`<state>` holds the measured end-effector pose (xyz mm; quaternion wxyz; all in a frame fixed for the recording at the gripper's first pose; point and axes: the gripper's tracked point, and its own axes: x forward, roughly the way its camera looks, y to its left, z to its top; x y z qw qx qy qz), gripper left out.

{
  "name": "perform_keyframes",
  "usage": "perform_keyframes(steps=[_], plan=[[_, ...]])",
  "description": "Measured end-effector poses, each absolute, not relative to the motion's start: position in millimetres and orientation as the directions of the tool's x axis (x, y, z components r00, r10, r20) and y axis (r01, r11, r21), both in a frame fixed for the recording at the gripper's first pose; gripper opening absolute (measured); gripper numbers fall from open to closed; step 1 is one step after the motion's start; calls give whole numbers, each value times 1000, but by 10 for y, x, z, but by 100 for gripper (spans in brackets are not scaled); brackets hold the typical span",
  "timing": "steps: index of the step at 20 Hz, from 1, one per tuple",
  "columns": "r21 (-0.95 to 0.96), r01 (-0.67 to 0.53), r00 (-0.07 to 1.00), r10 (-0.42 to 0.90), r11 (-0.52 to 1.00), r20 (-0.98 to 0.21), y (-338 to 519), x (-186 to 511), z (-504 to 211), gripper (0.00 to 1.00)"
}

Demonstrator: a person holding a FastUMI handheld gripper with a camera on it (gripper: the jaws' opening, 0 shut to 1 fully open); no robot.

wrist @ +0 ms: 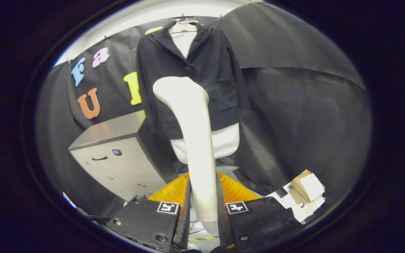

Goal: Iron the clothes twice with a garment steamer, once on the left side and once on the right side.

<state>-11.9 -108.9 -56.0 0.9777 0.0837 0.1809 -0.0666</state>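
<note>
Leftmost, a grey cabinet (118, 154) is seen standing against the booth's cloth wall, its top corner lying just beside the lower left hem of the garment. At the centre, a dark jacket (202, 66) is shown hung on a hanger over a white form (227, 142), which is exposed below the hem. The white garment steamer (193, 140) is held upright before the jacket, its head raised to the lower middle of the front, slightly left of the button line; whether the head is touching the cloth cannot be told. No steam can be made out. The task is judged to be at or near a pass on the left side; how many passes are finished cannot be read, and the right side is presumably left to be done. Below, the gripper (202, 211) is shown narrowed onto the steamer's handle, with both fingers pressed against its sides. To the right, small cardboard boxes (306, 188) are seen lying on the floor by the cloth wall.
</note>
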Motion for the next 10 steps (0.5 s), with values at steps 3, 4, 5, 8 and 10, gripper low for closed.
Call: perform_keyframes(steps=[3,4,5,8,10], plan=[[110,128,928,-80,986,-363,-664,-419,-641,36],[103,114,926,-68,988,-371,-550,-525,-695,36],[93,100,923,-58,991,-380,-441,-619,-740,36],[74,49,913,-15,996,-407,-135,-806,-877,36],[72,27,904,6,997,-426,9,-888,-964,36]])
